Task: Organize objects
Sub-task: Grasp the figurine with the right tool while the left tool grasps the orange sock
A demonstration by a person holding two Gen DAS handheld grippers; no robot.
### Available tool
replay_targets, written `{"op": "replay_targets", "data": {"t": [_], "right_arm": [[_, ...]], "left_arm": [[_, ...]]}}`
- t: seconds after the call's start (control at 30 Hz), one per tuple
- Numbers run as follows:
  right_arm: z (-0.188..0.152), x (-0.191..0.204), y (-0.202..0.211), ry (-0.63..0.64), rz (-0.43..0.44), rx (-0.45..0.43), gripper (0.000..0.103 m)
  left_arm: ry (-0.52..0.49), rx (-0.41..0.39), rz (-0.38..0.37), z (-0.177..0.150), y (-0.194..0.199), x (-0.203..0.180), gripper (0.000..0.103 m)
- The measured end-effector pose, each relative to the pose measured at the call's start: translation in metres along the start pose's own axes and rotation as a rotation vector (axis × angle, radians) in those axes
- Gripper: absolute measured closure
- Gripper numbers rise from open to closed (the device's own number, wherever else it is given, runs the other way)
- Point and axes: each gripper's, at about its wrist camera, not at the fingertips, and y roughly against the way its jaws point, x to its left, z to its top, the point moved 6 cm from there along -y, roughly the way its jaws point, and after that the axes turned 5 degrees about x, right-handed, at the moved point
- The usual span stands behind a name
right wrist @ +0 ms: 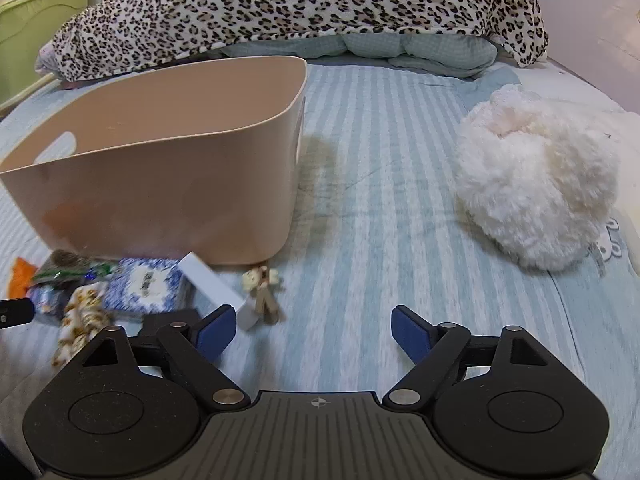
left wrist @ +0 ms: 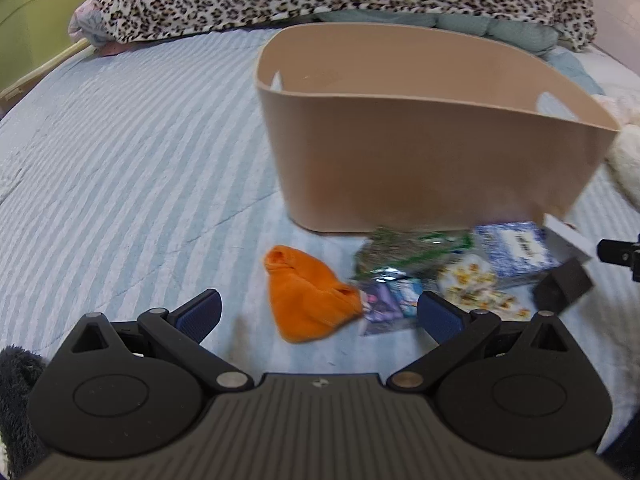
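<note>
A beige plastic basket [left wrist: 420,148] stands on the striped bed; it also shows in the right wrist view [right wrist: 160,184]. In front of it lie an orange cloth [left wrist: 308,296], a green packet [left wrist: 404,246], a purple packet [left wrist: 390,302], a blue patterned box [left wrist: 516,246], a flowered packet [left wrist: 476,284], a white box [right wrist: 216,288], a black block [left wrist: 562,286] and a small wooden figure [right wrist: 262,290]. My left gripper [left wrist: 320,314] is open, low, just before the orange cloth. My right gripper [right wrist: 314,332] is open and empty over bare sheet, right of the pile.
A fluffy white plush [right wrist: 536,184] lies on the right of the bed. A leopard-print blanket [right wrist: 304,4] is heaped along the far side. A green cabinet [right wrist: 36,28] stands beyond the bed at left. Dark fuzzy fabric [left wrist: 18,396] sits at the left edge.
</note>
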Motion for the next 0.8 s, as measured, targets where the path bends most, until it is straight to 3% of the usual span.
{"op": "replay_targets", "data": {"t": [0.2,0.43,0.6,0.73,0.8], "right_arm": [[0.010,0.005,-0.018,0.004,-0.022,-0.014,0.020],[0.022,0.001,-0.022,-0.028,-0.012,-0.040,0.023],[0.020,0.007,-0.033,-0.001,0.032,0.009,0.024],[0.013,0.017,-0.045,0.058,0.014,0.057,0.026],[0.012,0.016,-0.047,0.040,0.032,0.068,0.033]], "left_arm": [[-0.021,0.010,-0.014,0.004,-0.010,0.012,0.000],[0.053,0.012,0.022,0.009,-0.014,0.042,0.000],[0.041,0.037,0.018,0.006,-0.023,0.039,0.000],[0.013,0.054,0.008,-0.001,-0.030,0.029,0.000],[0.016,0.059,-0.001,-0.003,-0.033,0.027,0.000]]}}
